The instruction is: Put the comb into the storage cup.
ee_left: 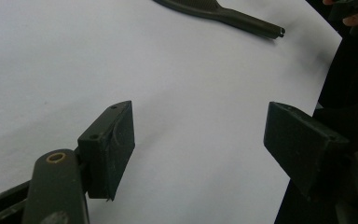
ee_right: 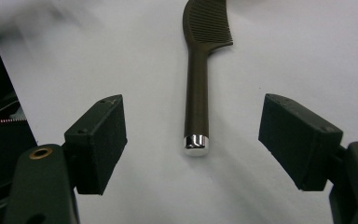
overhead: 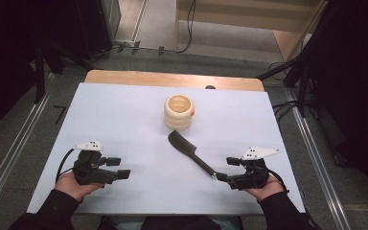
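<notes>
A dark brown comb [ee_right: 196, 74] with a shiny silver tip is lying at frame centre on the white surface [overhead: 124, 124]; the ribbed cup [overhead: 178, 111] is showing cream.

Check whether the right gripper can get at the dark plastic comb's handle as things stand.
Probably yes: the right gripper has its jaws open, lined up either side of the dark plastic comb handle's silver-tipped end, nothing between.

No text, label, brand, number or sign can be read in any of the pictures. The dark plastic comb [ee_right: 196, 88] with the shiny metal cap on its handle carries no lettering, and the cream-coloured ribbed round holder [overhead: 178, 111] shows only a small red spot on its side (too small to tell if it is a mark).
</notes>
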Available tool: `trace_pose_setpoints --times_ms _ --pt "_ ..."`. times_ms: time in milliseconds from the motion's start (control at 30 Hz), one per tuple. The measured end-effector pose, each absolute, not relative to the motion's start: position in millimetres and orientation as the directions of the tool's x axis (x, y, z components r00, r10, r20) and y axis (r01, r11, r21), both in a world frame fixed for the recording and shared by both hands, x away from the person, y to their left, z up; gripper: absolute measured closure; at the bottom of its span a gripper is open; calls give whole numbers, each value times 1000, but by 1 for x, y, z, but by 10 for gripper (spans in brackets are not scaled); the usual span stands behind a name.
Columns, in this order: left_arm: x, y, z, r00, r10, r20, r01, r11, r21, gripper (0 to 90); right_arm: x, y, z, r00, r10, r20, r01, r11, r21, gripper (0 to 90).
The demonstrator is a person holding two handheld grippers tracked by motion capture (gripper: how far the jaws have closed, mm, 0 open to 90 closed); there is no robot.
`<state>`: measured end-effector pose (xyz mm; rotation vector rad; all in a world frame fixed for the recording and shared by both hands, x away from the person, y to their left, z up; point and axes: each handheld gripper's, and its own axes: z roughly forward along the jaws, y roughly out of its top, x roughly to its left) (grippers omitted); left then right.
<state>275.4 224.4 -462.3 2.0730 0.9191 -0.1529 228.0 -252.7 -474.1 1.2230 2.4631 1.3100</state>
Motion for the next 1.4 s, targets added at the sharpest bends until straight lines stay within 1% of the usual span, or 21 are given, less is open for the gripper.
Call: trace_pose_setpoints --times_ms 167,467,667,800,933,1000,1300,1400 --pt "275 225 -462 723 556 -411 659 -374 653 253 231 -252 -475 -667 690 281 617 300 727 213" --pt "276 224 -463 724 554 -411 659 -378 650 253 240 -252 -472 -653 706 273 627 303 717 213" --pt "276 224 -463 720 558 -412 662 -376 648 253 249 -245 -467 -652 720 238 622 329 710 174" --pt "276 225 -464 719 559 -413 663 -375 648 254 256 -235 -462 -658 721 220 617 348 706 175" --pt "276 225 -464 719 559 -413 663 -374 648 253 262 -226 -461 -659 717 225 635 371 677 204" --pt "276 225 -464 720 559 -412 662 -374 649 253 264 -222 -460 -663 718 210 634 391 667 204" --pt "276 225 -464 720 557 -414 662 -373 650 253 280 -205 -462 -651 730 210 666 415 620 241" --pt "276 225 -464 720 558 -413 663 -376 647 254 283 -201 -463 -649 733 206 671 423 608 267"
